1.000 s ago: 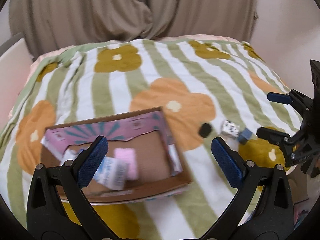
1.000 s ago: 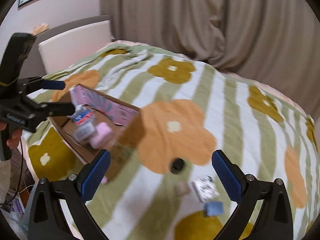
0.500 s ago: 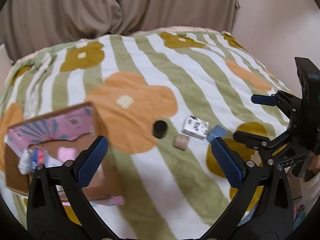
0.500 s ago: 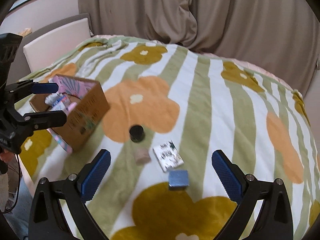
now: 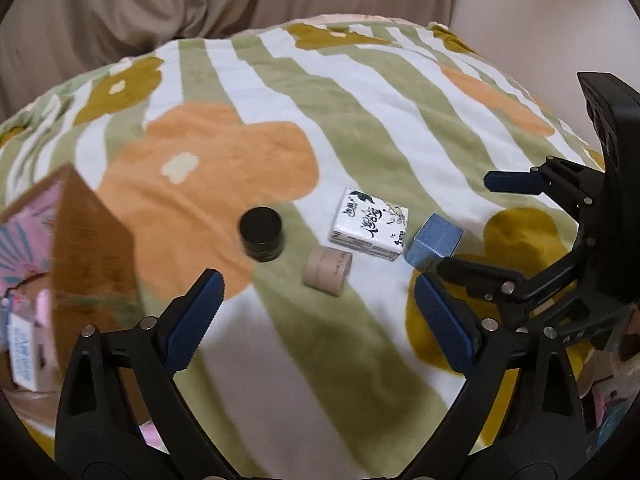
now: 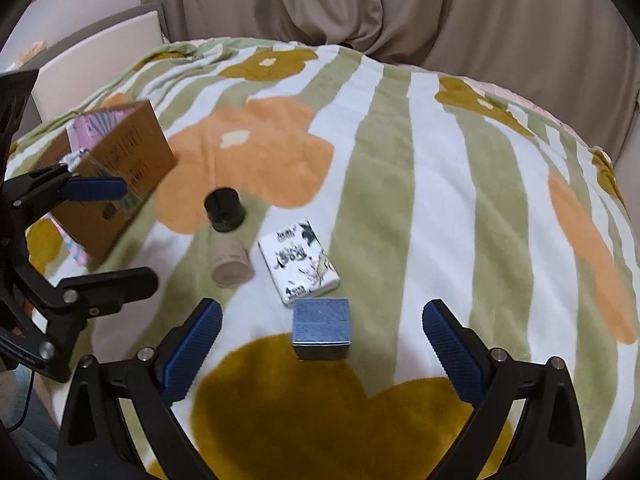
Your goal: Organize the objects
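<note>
Several small items lie on the flowered blanket: a black jar [image 5: 261,238] [image 6: 225,209], a beige roll [image 5: 328,272] [image 6: 230,265], a white tissue pack [image 5: 369,229] [image 6: 299,267] and a blue cube [image 5: 434,246] [image 6: 321,327]. A cardboard box [image 5: 86,248] [image 6: 116,178] with a pink inner flap stands at the left and holds small packets. My left gripper [image 5: 318,320] is open and empty, just short of the beige roll. My right gripper [image 6: 322,350] is open and empty, with the blue cube between its fingers' line. Each gripper shows in the other's view.
The blanket [image 6: 400,168] covers a bed that falls away at its edges. A beige curtain [image 6: 360,8] hangs behind, and a white headboard [image 6: 92,52] stands at the left in the right wrist view.
Both grippers have swung from the box toward the loose items, which now look nearer and centred. The box has shifted to the left edge of both views. Both stay open.
</note>
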The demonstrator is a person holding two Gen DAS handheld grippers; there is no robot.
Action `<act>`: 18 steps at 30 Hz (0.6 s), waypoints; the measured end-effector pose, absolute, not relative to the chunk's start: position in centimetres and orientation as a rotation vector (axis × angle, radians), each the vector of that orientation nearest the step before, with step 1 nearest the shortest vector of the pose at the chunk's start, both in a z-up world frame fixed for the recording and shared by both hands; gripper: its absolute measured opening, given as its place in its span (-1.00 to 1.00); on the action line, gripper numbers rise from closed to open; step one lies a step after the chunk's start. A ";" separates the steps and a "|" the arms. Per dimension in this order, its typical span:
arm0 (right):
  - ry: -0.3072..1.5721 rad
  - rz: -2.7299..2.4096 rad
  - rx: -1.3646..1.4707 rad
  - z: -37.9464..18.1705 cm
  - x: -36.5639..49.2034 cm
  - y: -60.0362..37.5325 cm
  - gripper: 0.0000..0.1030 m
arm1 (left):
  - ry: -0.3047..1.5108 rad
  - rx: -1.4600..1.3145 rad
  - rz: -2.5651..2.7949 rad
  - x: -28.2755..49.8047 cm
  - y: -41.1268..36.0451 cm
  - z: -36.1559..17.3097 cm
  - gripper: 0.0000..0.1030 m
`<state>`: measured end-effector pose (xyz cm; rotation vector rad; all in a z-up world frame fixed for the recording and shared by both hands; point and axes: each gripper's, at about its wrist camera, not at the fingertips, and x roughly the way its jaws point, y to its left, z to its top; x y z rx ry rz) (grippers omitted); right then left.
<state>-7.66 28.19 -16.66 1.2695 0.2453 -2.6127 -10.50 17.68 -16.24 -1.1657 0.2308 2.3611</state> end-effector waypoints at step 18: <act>0.310 -2.573 1.333 -20.4 -8.9 28.8 0.26 | 0.265 -1.205 2.279 -13.3 20.4 -21.0 0.22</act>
